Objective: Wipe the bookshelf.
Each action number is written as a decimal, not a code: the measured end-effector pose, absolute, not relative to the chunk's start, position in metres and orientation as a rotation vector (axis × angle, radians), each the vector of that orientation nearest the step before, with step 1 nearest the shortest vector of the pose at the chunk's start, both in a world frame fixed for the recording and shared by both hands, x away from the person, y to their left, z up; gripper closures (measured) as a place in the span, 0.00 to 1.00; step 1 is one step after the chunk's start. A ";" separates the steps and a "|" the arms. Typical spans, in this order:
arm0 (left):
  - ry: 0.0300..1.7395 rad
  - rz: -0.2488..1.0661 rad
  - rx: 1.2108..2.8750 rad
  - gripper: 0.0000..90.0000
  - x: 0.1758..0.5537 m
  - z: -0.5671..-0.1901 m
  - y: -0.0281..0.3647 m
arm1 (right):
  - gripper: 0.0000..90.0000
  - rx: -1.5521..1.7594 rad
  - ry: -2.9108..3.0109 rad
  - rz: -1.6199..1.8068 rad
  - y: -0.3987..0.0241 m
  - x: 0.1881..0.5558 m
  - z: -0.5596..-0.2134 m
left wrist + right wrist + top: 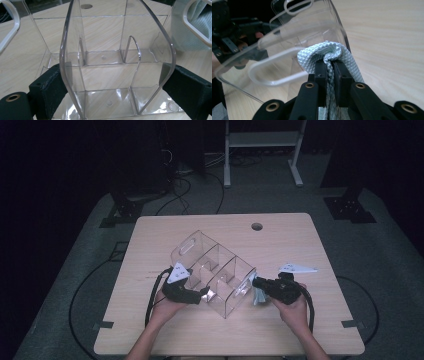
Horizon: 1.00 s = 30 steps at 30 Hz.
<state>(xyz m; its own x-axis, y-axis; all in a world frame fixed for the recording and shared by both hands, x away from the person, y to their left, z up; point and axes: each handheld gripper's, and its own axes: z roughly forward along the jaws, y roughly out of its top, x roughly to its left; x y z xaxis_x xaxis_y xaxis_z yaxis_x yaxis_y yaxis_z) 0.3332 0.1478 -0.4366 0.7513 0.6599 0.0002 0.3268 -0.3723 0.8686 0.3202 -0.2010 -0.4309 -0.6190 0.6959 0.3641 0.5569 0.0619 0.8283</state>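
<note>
A clear plastic organizer point(215, 270) with several compartments and handle cut-outs stands slantwise in the middle of the wooden table point(165, 230). At its near left end is my left gripper point(205, 293). In the left gripper view that gripper point(113, 77) has its jaws wide apart, straddling the organizer's rounded end wall point(75, 32), and both pads lie against the wall. My right gripper point(256, 282) is at the organizer's right end, shut on a pale quilted cloth point(322, 52). The cloth bunches over the jaw tips point(331, 67), right beside the organizer's handle slot point(274, 72).
The table has a round cable hole point(257, 226) near its back edge. Bare wood lies to the right of the organizer and along the front. Beyond the table are dark floor cables point(185, 190) and a white stand point(262, 140).
</note>
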 end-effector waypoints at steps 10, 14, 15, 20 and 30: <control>0.778 0.449 1.960 0.09 0.318 -0.438 0.162 | 0.91 1.375 2.355 1.485 -0.185 0.328 -0.479; 0.779 0.446 1.955 0.09 0.318 -0.438 0.163 | 0.91 1.371 2.332 1.489 -0.186 0.331 -0.476; 0.779 0.445 1.953 0.09 0.318 -0.439 0.163 | 0.91 1.377 2.327 1.499 -0.187 0.331 -0.475; 0.777 0.442 1.954 0.09 0.319 -0.438 0.162 | 0.90 1.380 2.357 1.460 -0.183 0.332 -0.484; 0.775 0.441 1.957 0.08 0.319 -0.439 0.162 | 0.61 1.256 2.366 1.435 -0.193 0.317 -0.469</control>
<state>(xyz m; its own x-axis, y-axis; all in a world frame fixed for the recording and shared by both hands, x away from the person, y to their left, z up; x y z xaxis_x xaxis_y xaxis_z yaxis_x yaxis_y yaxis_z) 0.3194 0.1623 -0.4388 0.7342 0.6789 -0.0126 0.3359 -0.3470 0.8756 0.3172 -0.1929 -0.4690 -0.6538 0.6905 0.3095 0.5937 0.2145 0.7756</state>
